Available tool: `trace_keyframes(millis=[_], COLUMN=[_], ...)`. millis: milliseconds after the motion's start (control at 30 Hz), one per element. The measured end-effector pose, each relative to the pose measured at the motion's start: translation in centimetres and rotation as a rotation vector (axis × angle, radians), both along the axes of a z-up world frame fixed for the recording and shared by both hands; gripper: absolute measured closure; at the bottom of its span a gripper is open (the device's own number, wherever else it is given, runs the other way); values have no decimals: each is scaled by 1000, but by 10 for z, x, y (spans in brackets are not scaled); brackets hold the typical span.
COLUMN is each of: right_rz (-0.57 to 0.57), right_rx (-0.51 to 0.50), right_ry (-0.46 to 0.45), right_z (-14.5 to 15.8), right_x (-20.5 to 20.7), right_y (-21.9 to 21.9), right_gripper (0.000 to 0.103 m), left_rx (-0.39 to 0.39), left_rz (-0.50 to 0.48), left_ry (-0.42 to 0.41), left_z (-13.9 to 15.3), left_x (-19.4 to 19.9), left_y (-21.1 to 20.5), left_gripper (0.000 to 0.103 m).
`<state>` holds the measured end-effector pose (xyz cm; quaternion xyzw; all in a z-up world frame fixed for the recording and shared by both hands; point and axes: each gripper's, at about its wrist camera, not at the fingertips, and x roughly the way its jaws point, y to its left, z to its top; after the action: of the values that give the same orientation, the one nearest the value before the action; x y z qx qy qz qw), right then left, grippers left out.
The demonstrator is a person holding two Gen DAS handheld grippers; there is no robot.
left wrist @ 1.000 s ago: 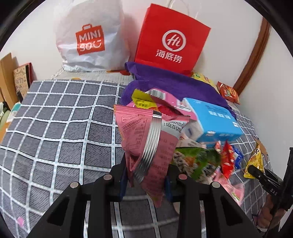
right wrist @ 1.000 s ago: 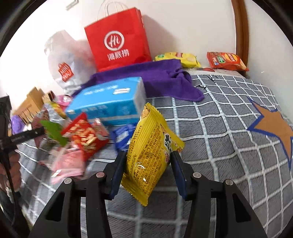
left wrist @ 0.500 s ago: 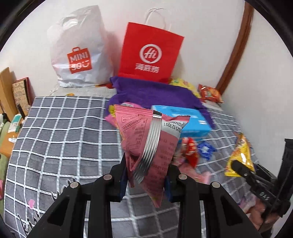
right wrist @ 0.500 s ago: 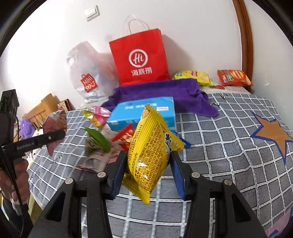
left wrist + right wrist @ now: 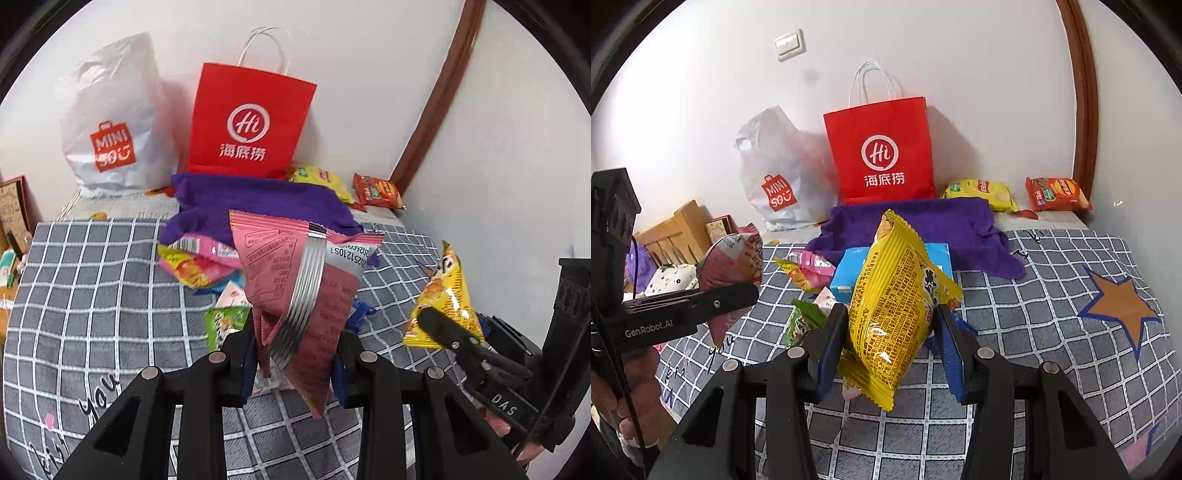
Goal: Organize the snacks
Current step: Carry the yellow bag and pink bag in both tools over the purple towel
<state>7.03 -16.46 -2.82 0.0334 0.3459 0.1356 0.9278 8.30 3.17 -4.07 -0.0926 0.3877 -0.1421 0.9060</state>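
My left gripper (image 5: 293, 354) is shut on a pink snack packet (image 5: 295, 288) with a silver back seam, held upright above the checked bedspread (image 5: 92, 288). My right gripper (image 5: 892, 343) is shut on a yellow snack packet (image 5: 897, 306), also lifted off the bed. In the left wrist view the yellow snack packet (image 5: 447, 302) shows at the right edge in the right gripper (image 5: 447, 332). In the right wrist view the pink snack packet (image 5: 733, 266) hangs at the left in the left gripper (image 5: 731, 299). A pile of loose snacks (image 5: 809, 269) and a blue box (image 5: 849, 273) lie on the bed below.
A red paper bag (image 5: 882, 158) and a white plastic bag (image 5: 775, 177) stand against the far wall behind a purple towel (image 5: 923, 229). Two chip packets, a yellow one (image 5: 982, 192) and a red one (image 5: 1056, 194), lie at the back right. A wooden bedside unit (image 5: 672, 236) is at the left.
Both grippers have risen and drawn back from the snack pile, each still holding its packet. The bed and the bags now look farther away and lower.
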Motion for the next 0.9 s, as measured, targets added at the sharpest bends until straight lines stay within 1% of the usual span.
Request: trace_keyframes(millis=[233,400,667,900], right_rz=[-6,-7,15,46], right_rx=[-7,-12,-42,-39], right_ry=[5,10,18,40], right_z=[8,16,25,28], right_x=[14,34,74,113], right_y=[-2,1,12,20], right_gripper=[55,55,55,55], left_rx=[10,7,3,-5], left_rz=[-31,-47,-50,-32], left_ry=[-17,-18,-7,10], left_z=[15,23,33,40], left_x=[13,31,66,100], left_y=[-11,-14,-11,-5], left_gripper=[72,73,72,72])
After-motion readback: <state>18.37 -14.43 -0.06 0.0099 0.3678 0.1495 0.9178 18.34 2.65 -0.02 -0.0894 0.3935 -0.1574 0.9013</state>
